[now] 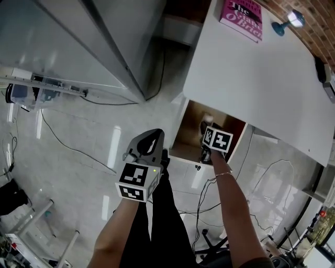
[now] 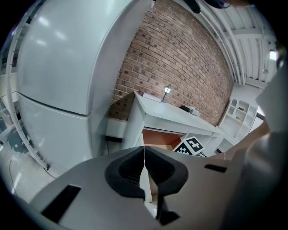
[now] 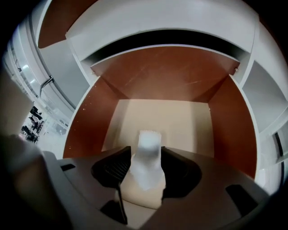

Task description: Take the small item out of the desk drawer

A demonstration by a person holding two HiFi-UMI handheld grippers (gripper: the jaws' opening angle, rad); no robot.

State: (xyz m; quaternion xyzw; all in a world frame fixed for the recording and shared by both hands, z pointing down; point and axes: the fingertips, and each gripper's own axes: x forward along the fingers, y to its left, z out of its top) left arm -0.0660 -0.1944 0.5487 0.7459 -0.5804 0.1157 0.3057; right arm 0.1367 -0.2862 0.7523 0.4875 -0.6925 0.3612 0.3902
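Presently holds the right gripper [image 3: 145, 158] lowered into the open drawer [image 3: 87, 121] under the white desk [image 1: 261, 78]; sets its jaws apart, one on each side of the small white item [image 3: 147, 150], with no visible squeeze on it; locates that item on the pale drawer bottom, enclosed by reddish-brown walls on three sides; shows, in the head view, the marker cube of the same gripper just above the drawer's near part, with the forearm stretched toward it.

Carries the left gripper [image 2: 144, 152] clear of the desk, above the person's dark trouser leg and the glossy tiled floor [image 1: 78, 136]; presents its jaws closed together, pad against pad, with nothing between them; aims it toward the desk, with a brick wall [image 2: 180, 58] behind and a tall white cabinet [image 2: 58, 67] to the left.

Leaves on the desk top a pink book [image 1: 242, 15] at the far edge and a small lamp [image 1: 287, 22] near it, both well apart from the drawer.
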